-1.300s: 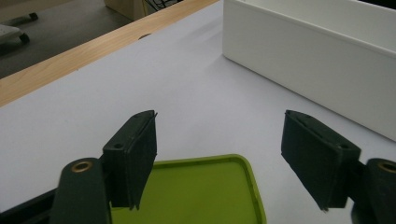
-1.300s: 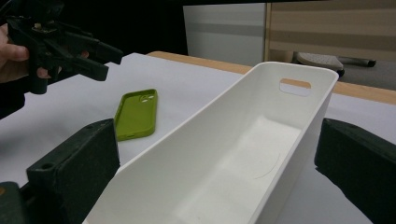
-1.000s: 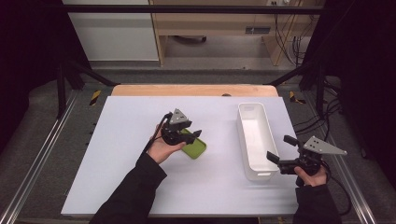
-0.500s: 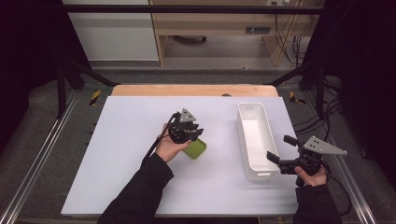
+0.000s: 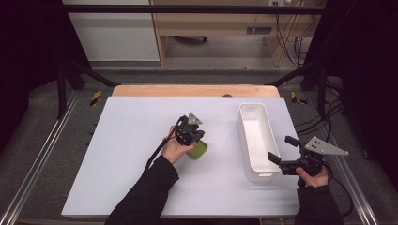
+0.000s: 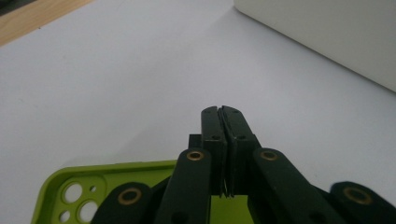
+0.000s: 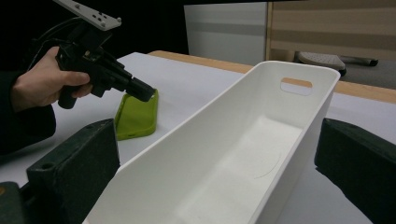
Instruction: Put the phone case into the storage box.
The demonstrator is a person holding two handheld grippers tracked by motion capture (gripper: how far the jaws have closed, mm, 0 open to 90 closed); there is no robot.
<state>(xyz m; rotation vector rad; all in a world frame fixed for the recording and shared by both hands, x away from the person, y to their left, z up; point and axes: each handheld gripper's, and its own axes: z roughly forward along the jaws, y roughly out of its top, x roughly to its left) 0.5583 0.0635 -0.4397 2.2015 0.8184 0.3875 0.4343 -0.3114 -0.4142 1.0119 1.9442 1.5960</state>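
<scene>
Plastic, lime green and thin-walled, makes up the phone case (image 5: 198,149), a shallow rounded-corner shell with round camera holes (image 6: 74,198) cut in one corner; it lies hollow side up on the matte white table (image 5: 122,140), left of the bin (image 5: 256,140) and well apart from it. In the left gripper view the left gripper (image 6: 223,112) shows two flat black jaws with brass-coloured pivot pins, which have just been closing and now stand pressed together with only a hairline seam between them; the case's edge passes under them, and whether a wall of the case is pinched in that seam cannot be told. In the right gripper view that gripper's tip sits right at the case's upper rim, tilted down onto it, the person's left hand (image 7: 44,81) wrapped around its blocky black body under a grey three-cornered plate. The bin is a long, narrow white tub of smooth glossy plastic, with rounded corners, sloping walls and a slot handle (image 7: 296,86) cut in its far end. The right gripper (image 5: 287,149) is held near the bin's near corner, its chunky black jaws standing wide apart on either side of that end, pressing on nothing. A pale wooden strip (image 5: 195,91) edges the table's far side.
</scene>
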